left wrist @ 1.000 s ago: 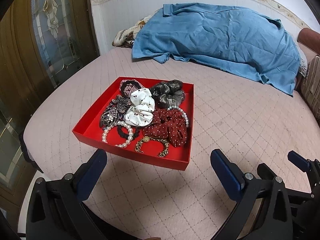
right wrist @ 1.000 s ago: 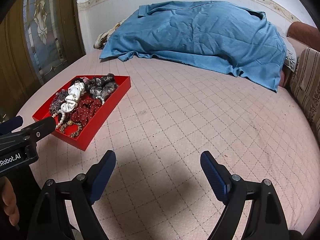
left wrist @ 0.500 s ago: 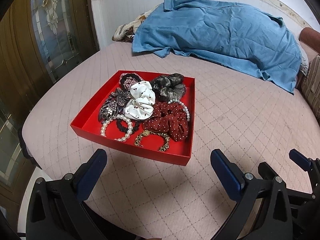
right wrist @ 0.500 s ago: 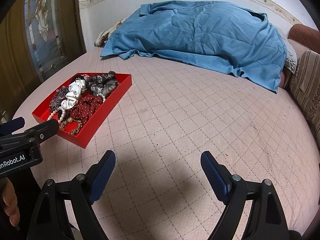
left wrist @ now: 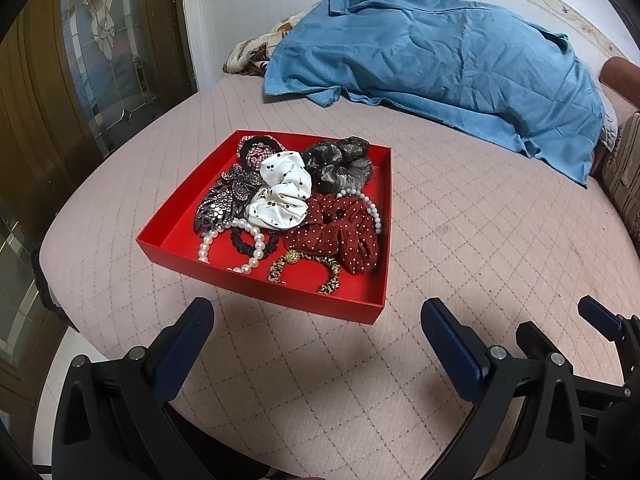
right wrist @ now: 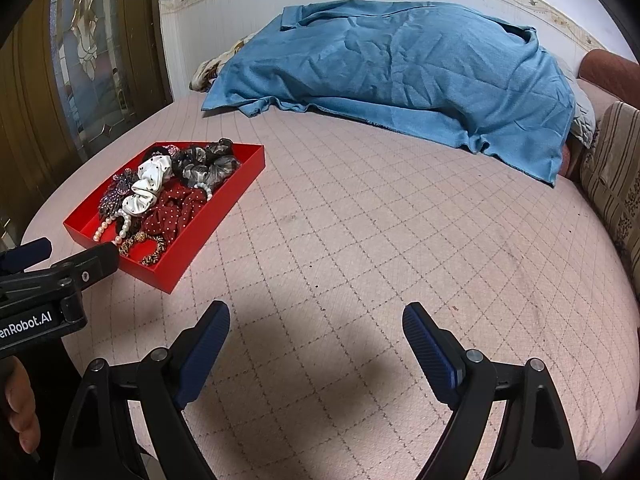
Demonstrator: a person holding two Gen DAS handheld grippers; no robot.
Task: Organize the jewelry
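A red tray [left wrist: 280, 289] lies on the pink quilted bed, also in the right wrist view [right wrist: 216, 216] at the left. It holds a white scrunchie [left wrist: 282, 194], a red dotted scrunchie [left wrist: 340, 232], a grey scrunchie [left wrist: 340, 164], a pearl bracelet [left wrist: 244, 246], a gold leopard bracelet [left wrist: 308, 268] and a jewelled clip [left wrist: 228, 200]. My left gripper [left wrist: 316, 328] is open and empty, just in front of the tray's near edge. My right gripper [right wrist: 316, 328] is open and empty over bare bed to the right of the tray.
A blue blanket [left wrist: 440, 64] covers the far side of the bed, seen too in the right wrist view [right wrist: 400, 68]. A door with patterned glass [left wrist: 104, 40] stands at the left. Striped cushions [right wrist: 616, 168] line the right edge. The bed's left edge is close to the tray.
Both views have shifted slightly; the tray sits a little higher in the left wrist view. Both grippers stay open and nothing in the tray has moved.
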